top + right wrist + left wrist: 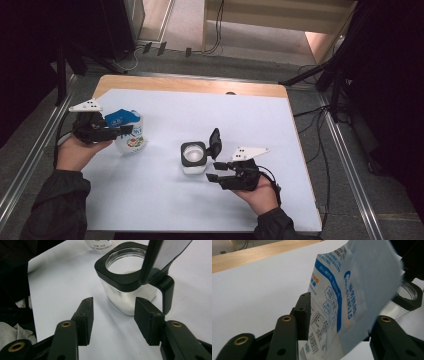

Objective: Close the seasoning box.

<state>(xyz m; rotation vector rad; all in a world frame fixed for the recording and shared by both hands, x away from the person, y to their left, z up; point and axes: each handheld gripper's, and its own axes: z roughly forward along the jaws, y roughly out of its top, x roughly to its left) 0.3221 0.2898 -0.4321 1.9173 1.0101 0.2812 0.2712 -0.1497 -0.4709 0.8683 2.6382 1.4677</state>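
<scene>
Left gripper view is showing the pouch [352, 297] sitting between the left tool's [337, 322] parted jaws, its printing readable, while the right tool [113, 320] is gaping wide at the canister's [125, 290] six o'clock.

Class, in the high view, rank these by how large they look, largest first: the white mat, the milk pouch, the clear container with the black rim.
1. White mat, by far the largest.
2. Milk pouch.
3. Container, about as wide as the pouch; its raised lid makes the ranking unsure.
</scene>
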